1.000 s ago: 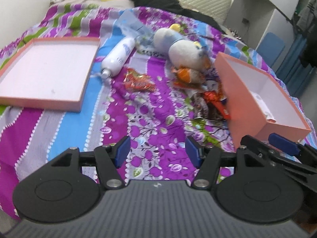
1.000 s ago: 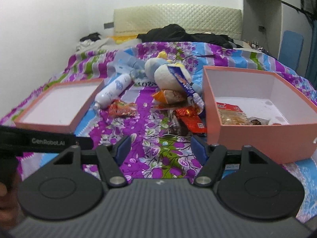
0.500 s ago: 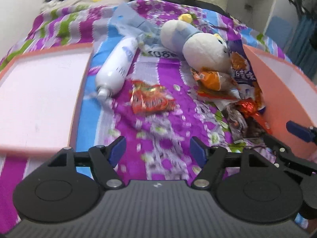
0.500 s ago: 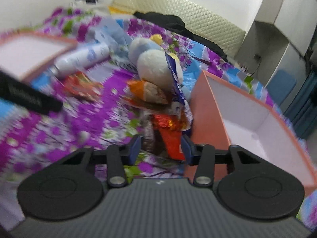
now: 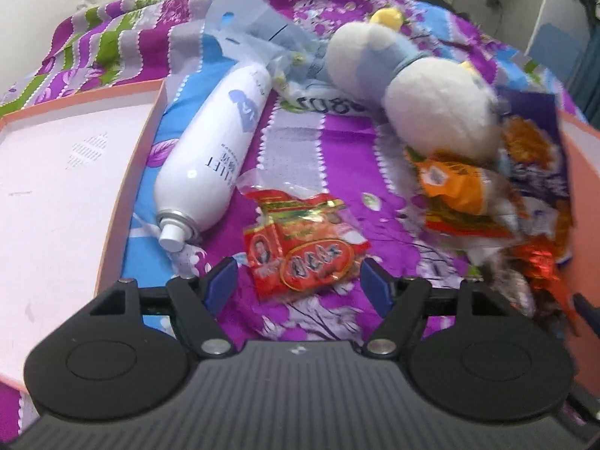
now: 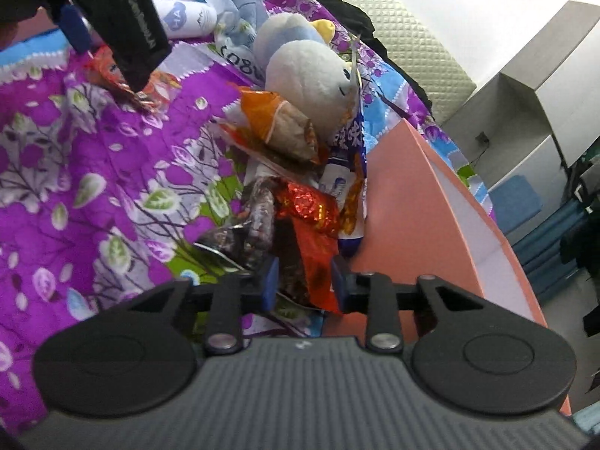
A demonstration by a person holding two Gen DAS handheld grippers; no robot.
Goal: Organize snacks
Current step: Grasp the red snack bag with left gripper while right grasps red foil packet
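Open bedspread [image 6: 75, 172] lies left of the snack heap [image 6: 296, 187]; on its right the pink box wall [image 6: 405, 202] stands just beside it (little room there). Behind, a plush toy [image 5: 431, 112] and spray can [image 5: 213, 150] block the way.

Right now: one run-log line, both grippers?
left gripper: open, around red snack packet | right gripper: closing, orange-red packet between jaws

Glossy crinkled foil wraps the red snack packet [image 5: 305, 253]. The white spray can [image 5: 213, 153] looks smooth, the plush toy [image 5: 431, 108] fuzzy, the floral bedspread [image 6: 86, 172] matt cloth, the pink box [image 6: 420, 202] matt card.
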